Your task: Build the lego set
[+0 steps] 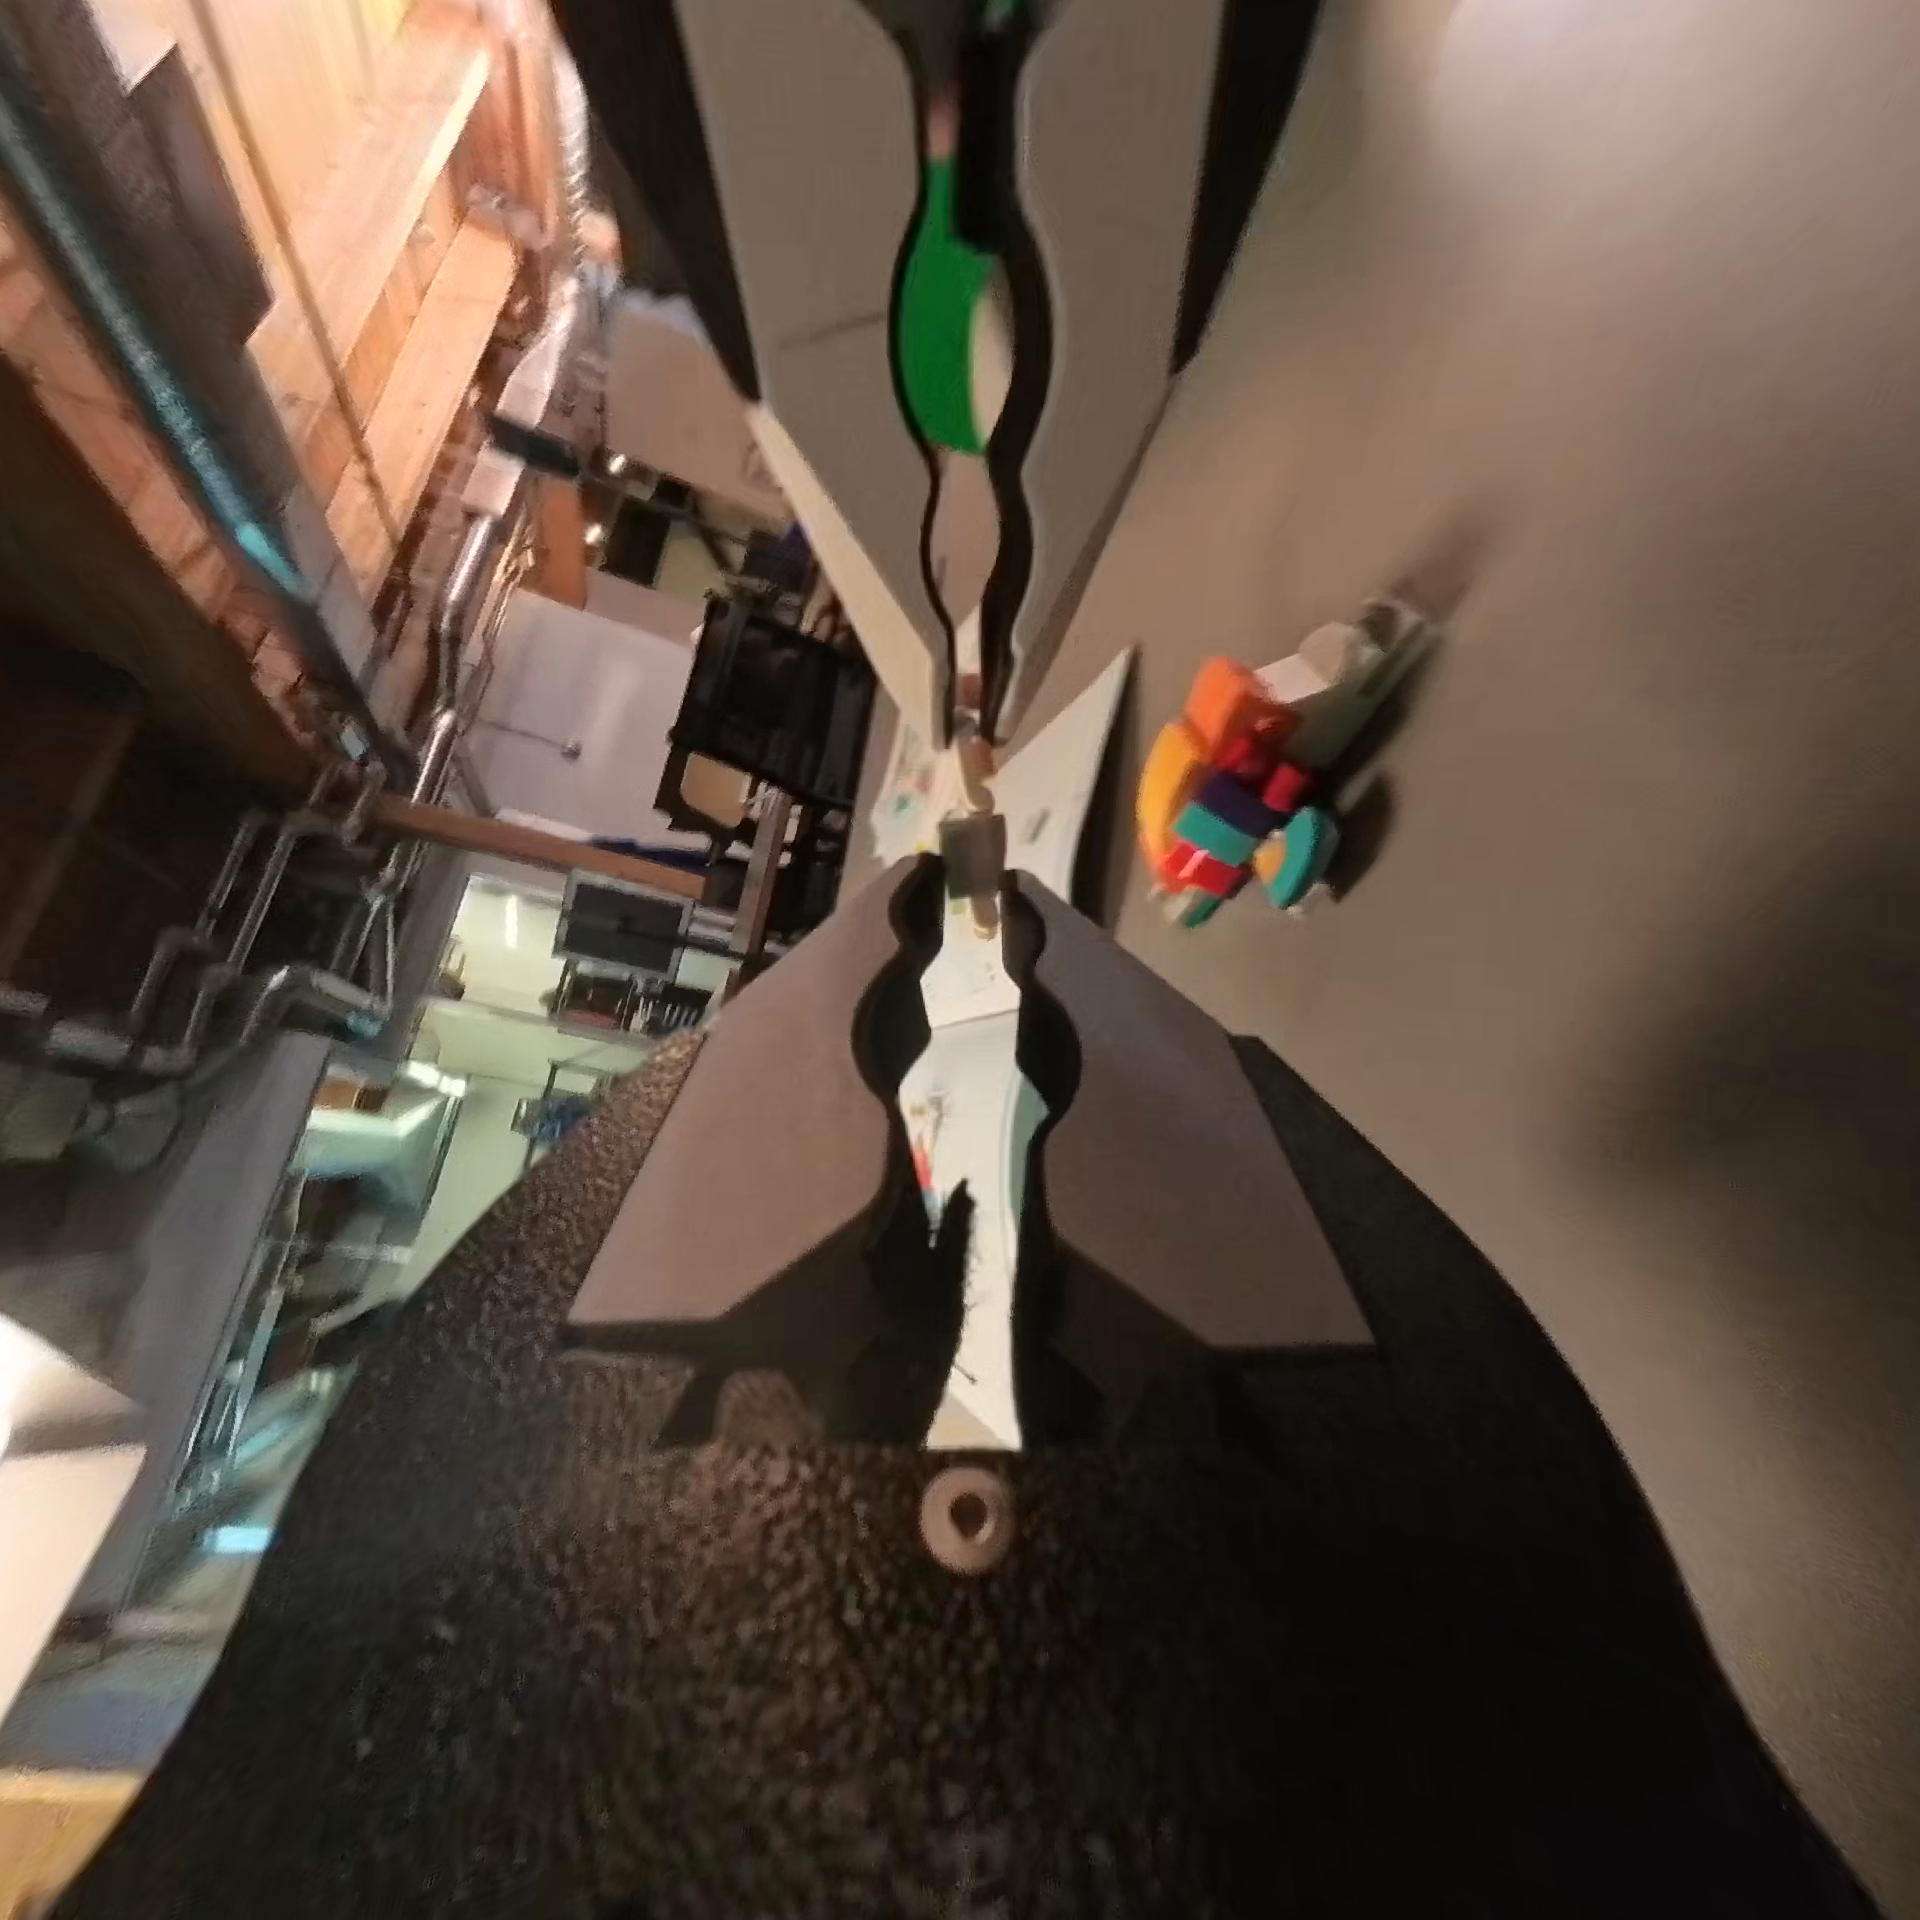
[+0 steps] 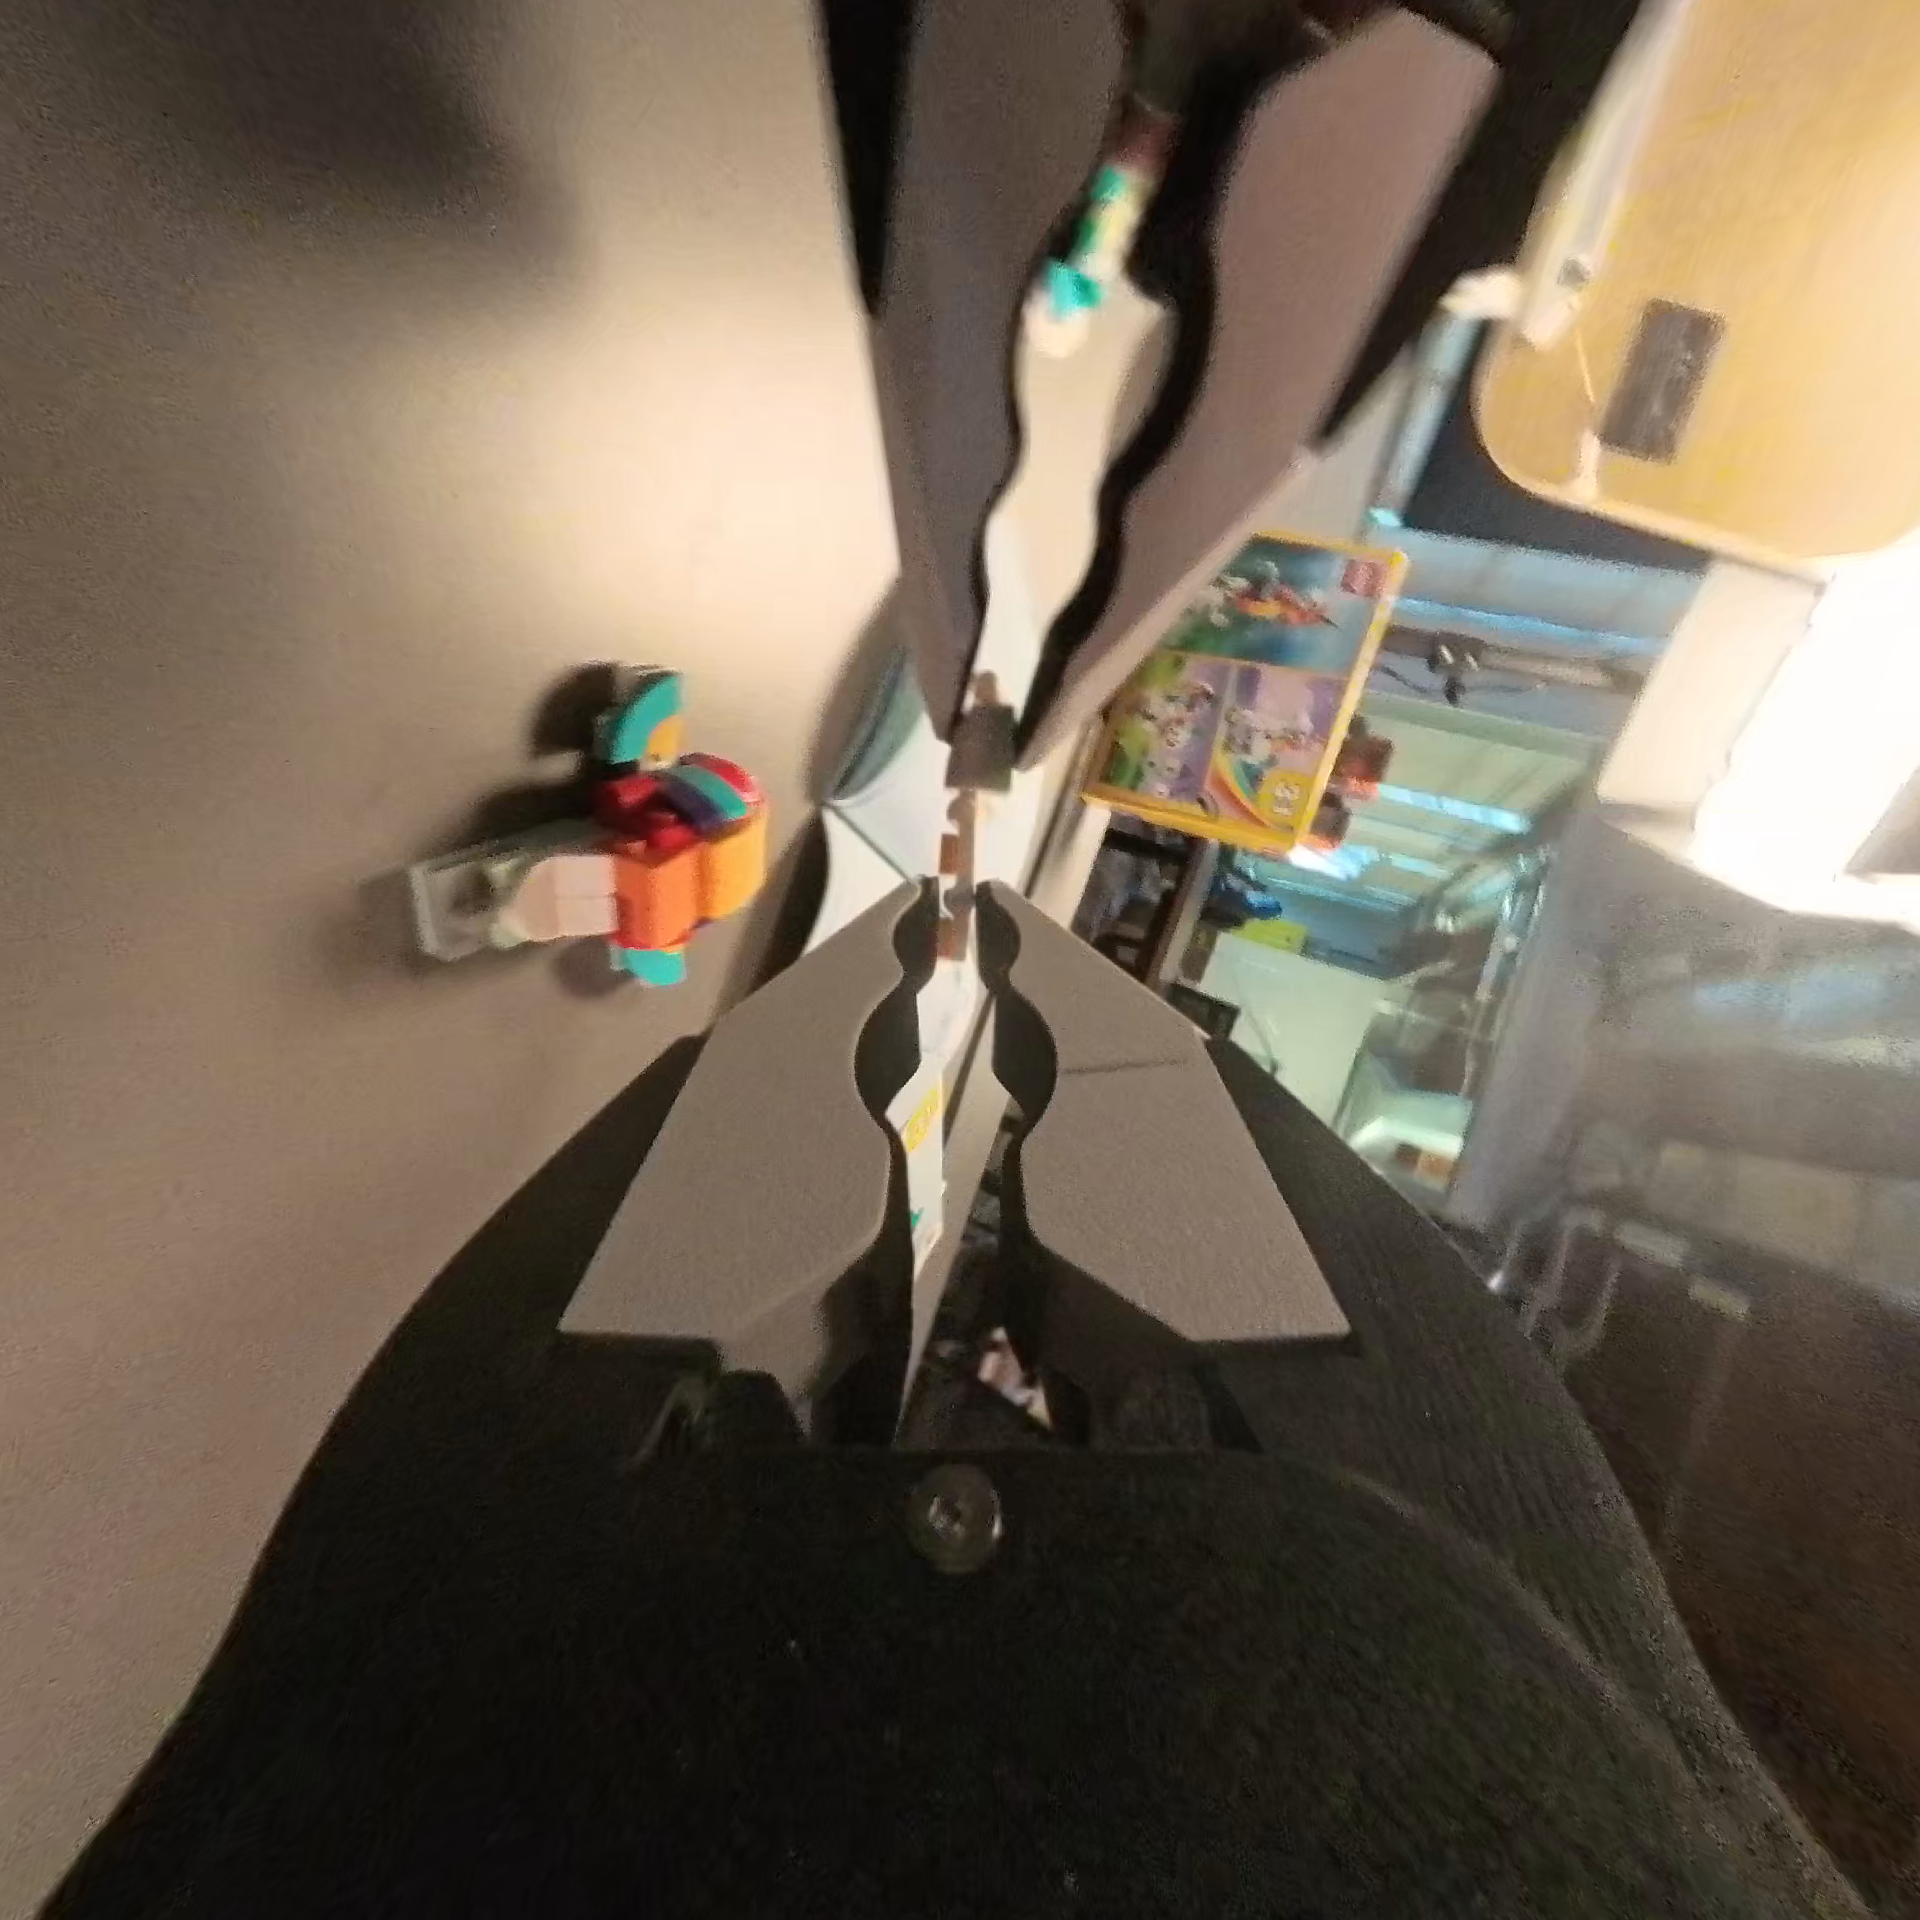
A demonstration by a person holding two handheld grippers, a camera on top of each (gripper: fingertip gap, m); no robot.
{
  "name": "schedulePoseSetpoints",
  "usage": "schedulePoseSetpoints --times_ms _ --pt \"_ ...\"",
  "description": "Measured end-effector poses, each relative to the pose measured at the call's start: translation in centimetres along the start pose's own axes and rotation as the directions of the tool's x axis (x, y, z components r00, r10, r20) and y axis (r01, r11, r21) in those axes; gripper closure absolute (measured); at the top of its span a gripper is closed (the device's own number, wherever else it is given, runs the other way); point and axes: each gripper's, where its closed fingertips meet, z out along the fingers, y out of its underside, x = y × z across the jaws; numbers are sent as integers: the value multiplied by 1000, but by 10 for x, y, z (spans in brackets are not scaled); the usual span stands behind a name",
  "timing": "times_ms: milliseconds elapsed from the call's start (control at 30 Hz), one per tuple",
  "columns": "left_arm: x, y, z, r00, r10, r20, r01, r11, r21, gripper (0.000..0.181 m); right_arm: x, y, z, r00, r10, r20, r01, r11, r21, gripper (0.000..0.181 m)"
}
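Observation:
My two grippers meet tip to tip above the grey table. My left gripper is shut on a small grey piece. My right gripper is shut on a thin tan and brown piece that lines up with and touches the grey piece. The right gripper also shows from above in the left wrist view, and the left gripper in the right wrist view. A colourful lego model on a grey plate sits on the table, apart from both grippers.
A white instruction sheet lies on the table behind the grippers. A yellow-edged lego box stands at the table's far side. Shelves and room clutter lie beyond the table edge. Both grippers' tips are close together, under 4 cm apart.

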Motion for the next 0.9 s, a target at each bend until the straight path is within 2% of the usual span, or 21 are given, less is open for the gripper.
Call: schedulePoseSetpoints --times_ms 67,100,133,167,200,233,267,300,333,433,633,767,900 --pt "-22 9 -1 986 -118 118 122 992 -31 173 15 13 -2 961 269 -57 -270 963 -5 159" --pt "-34 11 -4 962 -217 166 221 975 -7 173 25 19 -3 878 472 -76 -471 882 33 156" --pt "-43 11 -7 924 -335 186 332 942 44 173 35 18 -4 727 684 -60 -675 728 123 153" --pt "-49 9 -10 877 -443 185 431 896 102 173 45 6 -5 528 848 50 -830 503 240 149" --pt "-55 7 -13 835 -521 177 499 853 155 173 57 -10 -10 325 921 215 -908 240 344 146" --pt "-59 7 -16 800 -572 178 542 818 191 173 74 -20 -18 143 921 363 -909 -23 416 148" --pt "-62 7 -18 781 -598 178 562 798 217 173 87 -22 -24 9 876 482 -866 -235 442 153" --pt "-65 6 -20 772 -609 183 566 789 240 173 92 -19 -23 -96 829 551 -825 -376 422 154" --pt "-68 5 -22 766 -613 194 564 785 255 173 92 -18 -18 -149 795 587 -811 -438 388 152" --pt "-71 2 -25 770 -600 216 544 794 271 173 89 -31 -9 -150 761 631 -835 -439 332 151" --pt "-71 0 -25 782 -583 223 523 807 274 173 83 -28 0 -170 778 605 -852 -424 307 160" --pt "-67 -4 -23 810 -544 218 486 832 268 173 82 -31 0 -192 743 642 -843 -459 279 167" --pt "-65 -7 -22 835 -498 233 444 861 250 173 79 -29 0 -195 741 643 -848 -456 269 174"
